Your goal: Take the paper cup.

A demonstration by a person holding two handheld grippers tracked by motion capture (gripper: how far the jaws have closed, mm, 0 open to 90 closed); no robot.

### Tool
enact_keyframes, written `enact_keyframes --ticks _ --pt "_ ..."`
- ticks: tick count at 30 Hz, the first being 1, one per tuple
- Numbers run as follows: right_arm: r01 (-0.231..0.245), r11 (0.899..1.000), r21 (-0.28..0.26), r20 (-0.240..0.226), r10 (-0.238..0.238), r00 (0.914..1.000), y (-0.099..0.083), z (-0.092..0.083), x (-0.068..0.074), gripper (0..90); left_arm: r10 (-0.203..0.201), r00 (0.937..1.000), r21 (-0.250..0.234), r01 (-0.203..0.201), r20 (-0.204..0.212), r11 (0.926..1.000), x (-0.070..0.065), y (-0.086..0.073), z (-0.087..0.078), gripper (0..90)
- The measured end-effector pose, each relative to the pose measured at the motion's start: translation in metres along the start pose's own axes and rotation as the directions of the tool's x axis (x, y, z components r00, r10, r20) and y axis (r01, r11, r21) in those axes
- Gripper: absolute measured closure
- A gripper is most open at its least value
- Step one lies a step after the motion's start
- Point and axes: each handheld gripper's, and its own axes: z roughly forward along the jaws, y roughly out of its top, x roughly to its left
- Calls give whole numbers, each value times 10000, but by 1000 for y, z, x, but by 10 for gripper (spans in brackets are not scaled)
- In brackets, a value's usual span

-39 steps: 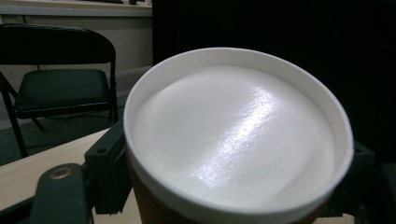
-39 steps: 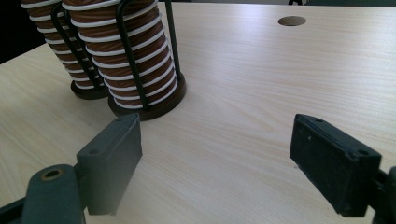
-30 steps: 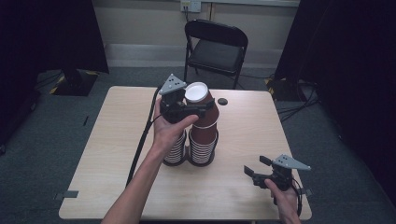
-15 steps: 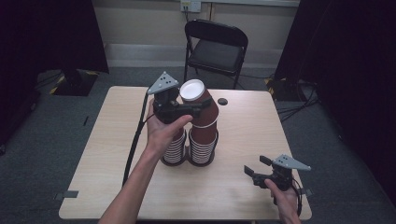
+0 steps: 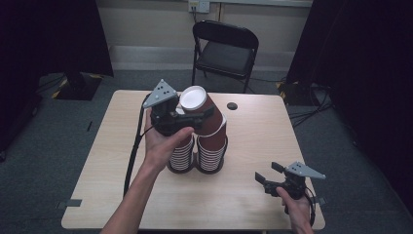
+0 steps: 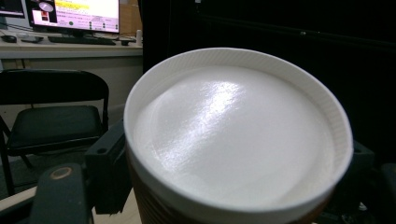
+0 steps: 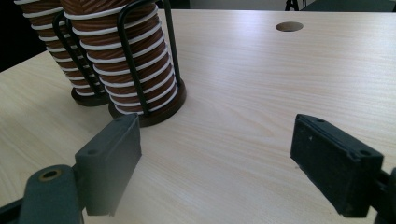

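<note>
Cup (image 5: 202, 113) now tilted further, mouth up-left, clamped in left gripper (image 5: 187, 117); right gripper (image 5: 268, 173) agape

Black folding chair (image 5: 225, 48) behind table (image 5: 258, 141)

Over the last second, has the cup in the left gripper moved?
Yes. The cup held by the left gripper has risen and tipped toward the chair, away from the cup stacks below it.

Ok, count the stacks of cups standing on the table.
2. The left stack and the right stack stand side by side in wire holders mid-table. One more cup is apart from them, held above the stacks in the left tongs.
</note>
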Motion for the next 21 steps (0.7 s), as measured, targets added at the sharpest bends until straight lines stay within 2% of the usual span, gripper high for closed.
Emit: enact_keyframes --ticks 4,9,16,21 --pt "121 9999 -68 -103 -122 9999 0 0 3 149 -33 10000 -38 34 81 10000 -3 -2 -8 204" --pt "313 9995 -99 -151 -315 9994 1 3 8 140 152 9997 -215 -148 186 9997 -10 -5 -20 204" --pt "512 9985 -168 -125 -515 9986 3 5 17 143 117 9997 -225 -112 215 9997 -11 -15 -30 204" --pt "674 9975 -210 -274 -679 9973 5 7 24 143 110 9997 -227 -104 234 9997 -13 -23 -36 204"
